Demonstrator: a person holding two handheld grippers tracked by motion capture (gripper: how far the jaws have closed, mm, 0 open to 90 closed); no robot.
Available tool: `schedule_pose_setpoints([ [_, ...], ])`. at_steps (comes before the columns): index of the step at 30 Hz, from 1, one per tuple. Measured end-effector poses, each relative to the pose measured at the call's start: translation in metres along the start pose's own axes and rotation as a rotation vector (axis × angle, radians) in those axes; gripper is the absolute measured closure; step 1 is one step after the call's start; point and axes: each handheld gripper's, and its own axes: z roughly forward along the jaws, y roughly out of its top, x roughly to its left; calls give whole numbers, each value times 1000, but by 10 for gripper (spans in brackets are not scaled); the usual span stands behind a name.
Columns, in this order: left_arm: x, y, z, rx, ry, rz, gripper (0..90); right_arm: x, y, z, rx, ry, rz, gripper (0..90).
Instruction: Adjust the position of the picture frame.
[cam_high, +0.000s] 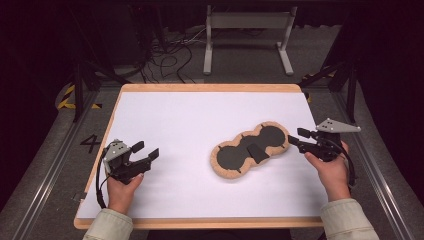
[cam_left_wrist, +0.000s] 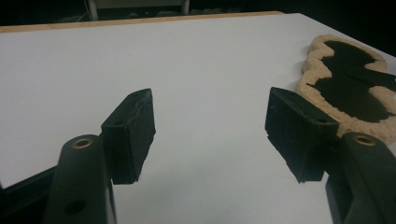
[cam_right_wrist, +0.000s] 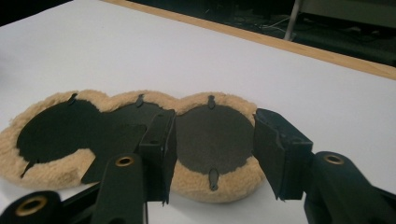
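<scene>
A peanut-shaped pad with a tan fleecy rim and a black inside lies flat on the white table, right of the middle. A small black flap sticks up at its waist. My right gripper hovers just off the pad's right end, its jaws open and pointing at it. In the right gripper view the pad lies beyond the right gripper, with nothing pressed between the pads. My left gripper rests at the table's left side, open and empty. The left gripper view shows the left gripper and, at far right, the pad.
The table has a wooden border. Beyond its far edge stand a grey metal frame and loose cables on the floor. Metal rails run along both sides of the table.
</scene>
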Motion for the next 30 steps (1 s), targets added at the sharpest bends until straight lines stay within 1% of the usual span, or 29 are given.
schedule_pose_setpoints([
  [1,0,0,0,1,1,0,340,-4,3,3,6,-1,11,518],
  [4,1,0,0,4,1,-10,339,-10,9,10,17,-12,18,538],
  [5,2,0,0,7,3,-6,340,-12,10,12,24,-11,19,550],
  [10,2,0,2,15,5,-10,340,-23,20,27,68,-35,17,580],
  [11,2,0,2,17,5,-9,340,-25,22,29,70,-40,19,585],
  [12,2,0,3,20,6,-9,340,-27,22,32,67,-43,13,594],
  [14,2,0,3,22,7,-13,340,-29,23,35,75,-47,18,601],
  [15,2,-1,4,25,8,-11,340,-32,23,38,94,-52,19,609],
  [18,3,-1,3,27,9,-13,339,-37,24,45,123,-74,20,642],
  [21,4,-1,4,26,11,-17,339,-41,25,50,140,-93,19,706],
  [23,4,-1,4,27,11,-19,339,-43,26,54,149,-102,28,744],
  [25,4,-1,4,29,11,-23,339,-46,25,57,163,-107,28,769],
  [27,4,-1,4,31,16,-24,339,-50,23,62,188,-118,32,803],
  [28,4,-1,4,31,16,-24,339,-50,23,62,188,-118,32,803],
  [29,4,-1,4,32,16,-25,339,-53,21,64,201,-124,32,825],
  [30,5,-1,4,33,16,-23,339,-57,18,67,218,-132,45,855],
])
